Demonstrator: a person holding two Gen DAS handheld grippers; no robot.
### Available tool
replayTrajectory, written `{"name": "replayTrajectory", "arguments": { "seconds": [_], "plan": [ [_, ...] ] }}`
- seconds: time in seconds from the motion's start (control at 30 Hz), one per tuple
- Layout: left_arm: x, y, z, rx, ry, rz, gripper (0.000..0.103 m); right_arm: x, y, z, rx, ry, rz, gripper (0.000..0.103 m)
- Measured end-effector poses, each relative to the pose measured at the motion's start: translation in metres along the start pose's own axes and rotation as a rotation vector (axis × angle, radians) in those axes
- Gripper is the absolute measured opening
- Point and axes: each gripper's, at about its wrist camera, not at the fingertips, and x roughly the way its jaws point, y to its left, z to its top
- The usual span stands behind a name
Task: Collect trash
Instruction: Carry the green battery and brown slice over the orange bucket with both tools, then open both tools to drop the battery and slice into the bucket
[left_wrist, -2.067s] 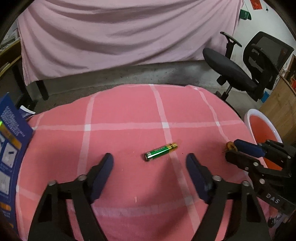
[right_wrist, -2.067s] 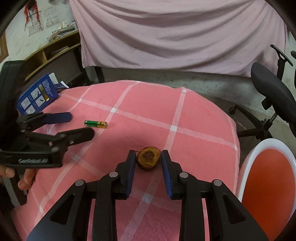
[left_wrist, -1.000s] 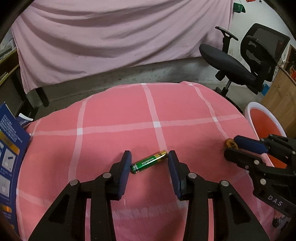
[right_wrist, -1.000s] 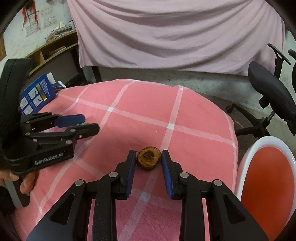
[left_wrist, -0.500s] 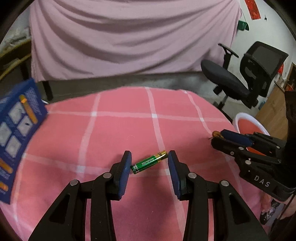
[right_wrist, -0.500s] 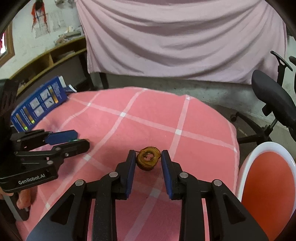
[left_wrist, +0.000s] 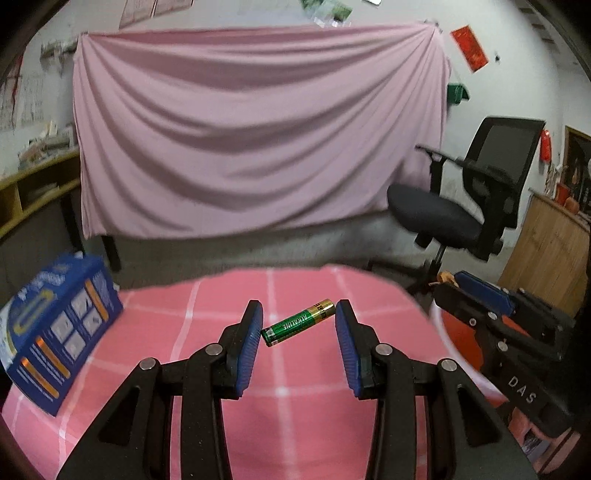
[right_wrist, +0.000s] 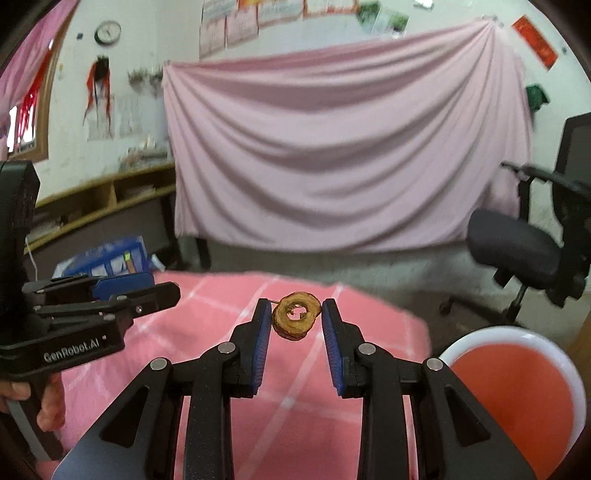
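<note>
- Height is what differs from a second back — both grippers have lifted off the pink checked cloth-covered surface (left_wrist: 303, 406), and each view now takes in the draped pink sheet (left_wrist: 258, 129) on the far wall instead of mostly cloth.
- Left gripper (left_wrist: 299, 325): its blue-padded fingers (left_wrist: 251, 343) pinch a small green-and-gold cylindrical battery (left_wrist: 297, 322) end to end, tilted, gold end up and to the right, clear of the surface.
- Right gripper (right_wrist: 294, 321): narrow fingers clamp a brown, dried ring-shaped fruit slice (right_wrist: 295, 320) with a ragged hole in its middle, also held in the air.
- Left view alone shows the printed face of the blue cardboard box (left_wrist: 55, 339) at the surface's left edge.
- Right view alone shows the round white bin with an orange-red inside (right_wrist: 517, 398) fully — and a hand (right_wrist: 40, 406) under the left gripper's body.
</note>
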Motion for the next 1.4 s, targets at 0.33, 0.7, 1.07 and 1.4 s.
{"name": "replayTrajectory", "arguments": {
  "seconds": [0.33, 0.7, 1.07, 1.4],
  "plan": [
    [-0.034, -0.063, 0.032, 0.015, -0.193, -0.101, 0.035, -0.076, -0.039, 0.011, 0.035, -0.288, -0.156, 0.026],
    [-0.028, -0.140, 0.039, 0.047, -0.239, -0.284, 0.035, -0.119, -0.086, 0.001, 0.098, -0.345, -0.297, 0.026],
    [0.009, -0.185, 0.034, 0.027, -0.088, -0.403, 0.036, -0.124, -0.132, -0.016, 0.224, -0.218, -0.365, 0.037],
    [0.018, -0.179, 0.040, -0.034, -0.015, -0.413, 0.044, -0.131, -0.145, -0.019, 0.285, -0.198, -0.387, 0.048]
  ]
}}
